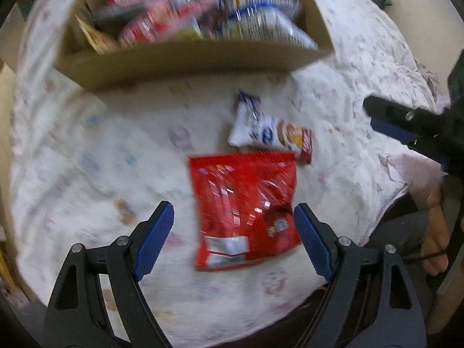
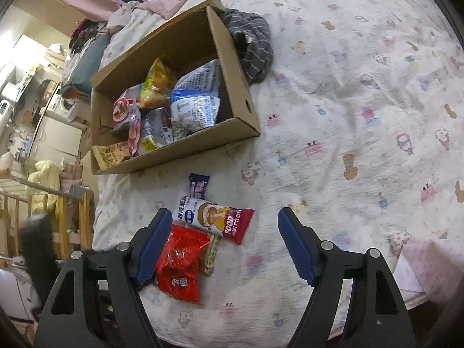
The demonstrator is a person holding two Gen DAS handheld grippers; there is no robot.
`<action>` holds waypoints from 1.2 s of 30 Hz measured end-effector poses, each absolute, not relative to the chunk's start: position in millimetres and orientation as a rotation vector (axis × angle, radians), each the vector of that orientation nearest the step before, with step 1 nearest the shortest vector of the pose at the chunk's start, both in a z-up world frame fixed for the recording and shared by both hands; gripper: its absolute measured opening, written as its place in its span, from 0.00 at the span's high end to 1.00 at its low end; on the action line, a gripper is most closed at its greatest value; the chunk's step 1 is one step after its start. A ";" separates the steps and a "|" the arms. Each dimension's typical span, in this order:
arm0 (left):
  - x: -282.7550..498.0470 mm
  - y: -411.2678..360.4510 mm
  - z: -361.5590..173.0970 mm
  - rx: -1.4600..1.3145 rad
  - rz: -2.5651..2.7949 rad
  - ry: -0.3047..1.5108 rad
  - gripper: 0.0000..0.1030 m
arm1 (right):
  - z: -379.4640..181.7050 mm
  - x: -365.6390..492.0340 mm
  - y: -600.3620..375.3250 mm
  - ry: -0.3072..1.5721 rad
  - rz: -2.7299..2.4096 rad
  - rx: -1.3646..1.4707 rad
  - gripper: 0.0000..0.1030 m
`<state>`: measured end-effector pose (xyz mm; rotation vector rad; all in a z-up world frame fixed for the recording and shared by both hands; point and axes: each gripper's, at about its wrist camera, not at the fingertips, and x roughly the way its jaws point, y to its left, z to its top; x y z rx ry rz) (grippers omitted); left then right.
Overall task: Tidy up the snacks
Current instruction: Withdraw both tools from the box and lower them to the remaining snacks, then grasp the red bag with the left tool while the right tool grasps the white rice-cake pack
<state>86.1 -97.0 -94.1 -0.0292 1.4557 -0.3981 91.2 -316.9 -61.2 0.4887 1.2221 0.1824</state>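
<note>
On the bed (image 2: 348, 92), spread with a white sheet printed in small cartoon figures, a cardboard box (image 2: 185, 145) serves as the landmark. It is open-topped and already part-filled with snack packets, among them a blue-and-white bag (image 2: 194, 104) and a yellow bag (image 2: 156, 84), piled loosely rather than stacked; likely the collecting point for the task. Just beyond the box's far corner lies a grey striped garment (image 2: 255, 49), touching the flap. On the near side of the box, apart from its front wall, three loose snacks remain on the sheet: a small dark blue packet (image 2: 198, 185) nearest the box, then a white-and-red rice cake packet (image 2: 214, 220), then a red bag (image 1: 243, 208) farthest from the box, its edge overlapping something tan that I cannot identify. The left hand-held gripper (image 1: 233, 239) hangs over the red bag with jaws spread wide, one finger on each side of the bag's lower half, holding nothing; the view is motion-blurred, so contact cannot be judged. The spread looks set to take the bag across its width. The right hand-held gripper (image 2: 221, 246) is likewise wide open and empty, poised on the near side of the box with the rice cake packet between its fingers in view. Judgement: box loading well under way, three items left outside.
</note>
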 end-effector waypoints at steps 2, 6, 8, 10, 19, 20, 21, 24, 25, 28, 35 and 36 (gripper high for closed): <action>85.1 -109.5 -110.1 -0.017 -0.391 1.514 0.20 | -61.7 92.0 -319.1 1.224 0.177 0.501 0.24; 82.4 -133.9 -129.4 0.086 -0.384 1.549 0.19 | -58.8 90.7 -319.2 1.212 0.179 0.493 0.24; 81.9 -140.2 -129.4 0.113 -0.379 1.532 0.19 | -58.9 89.2 -319.8 1.210 0.175 0.479 0.24; 81.8 -139.3 -128.6 0.102 -0.374 1.519 0.20 | -59.8 88.3 -321.4 1.214 0.174 0.476 0.24; 75.6 -116.5 -102.7 0.068 -0.399 1.456 0.55 | -63.8 88.8 -320.4 1.229 0.178 0.480 0.24; 76.4 -111.8 -96.8 0.059 -0.395 1.445 0.55 | -65.1 89.1 -319.8 1.234 0.177 0.480 0.24; 77.0 -106.3 -89.4 0.051 -0.383 1.422 0.55 | -66.2 89.4 -319.4 1.237 0.177 0.484 0.24; 83.4 -86.9 -67.6 0.054 -0.307 1.323 0.55 | -72.7 91.9 -317.4 1.258 0.179 0.501 0.24; 87.1 -78.4 -62.4 0.037 -0.280 1.302 0.55 | -77.4 94.2 -314.6 1.274 0.186 0.512 0.24; 93.7 -56.2 -59.0 -0.035 -0.227 1.286 0.55 | -88.5 101.4 -302.5 1.317 0.204 0.499 0.22; 96.7 -29.0 -62.6 -0.072 -0.188 1.291 0.55 | -104.8 118.4 -223.8 1.340 0.319 -0.032 0.19; 95.8 -27.1 -62.1 -0.060 -0.181 1.281 0.55 | -109.2 119.0 -215.2 1.346 0.342 -0.067 0.19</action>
